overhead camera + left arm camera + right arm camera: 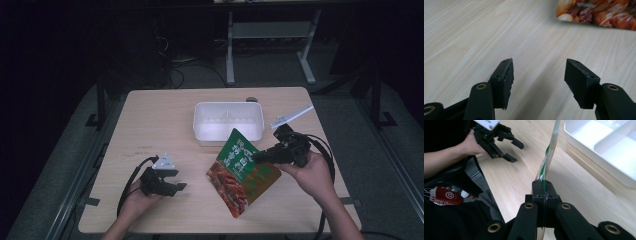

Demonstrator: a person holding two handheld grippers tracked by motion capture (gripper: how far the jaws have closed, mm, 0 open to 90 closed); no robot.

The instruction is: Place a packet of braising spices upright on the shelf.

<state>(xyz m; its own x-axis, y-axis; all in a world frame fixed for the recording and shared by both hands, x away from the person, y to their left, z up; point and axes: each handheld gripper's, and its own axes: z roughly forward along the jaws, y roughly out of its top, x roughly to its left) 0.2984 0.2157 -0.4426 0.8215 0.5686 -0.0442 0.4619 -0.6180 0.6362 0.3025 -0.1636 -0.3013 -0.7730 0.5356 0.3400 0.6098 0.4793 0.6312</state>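
Right hand-held gripper [256,157] is pinching the snack packet [241,172] edge; left hand-held gripper [178,183] is hovering with jaws apart over the bench [160,117].

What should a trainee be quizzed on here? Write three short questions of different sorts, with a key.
1. True or false: the right gripper is clamped on an edge of the green and red printed snack pouch.
2. Multiple choice: the left gripper is (A) shut on the pouch, (B) open over bare wood of the light wooden table, (C) inside the white divided plastic tray.
3. Fill in: the tray lies on the ___ side of the pouch, seen from the person.

Key: 1 true; 2 B; 3 far.
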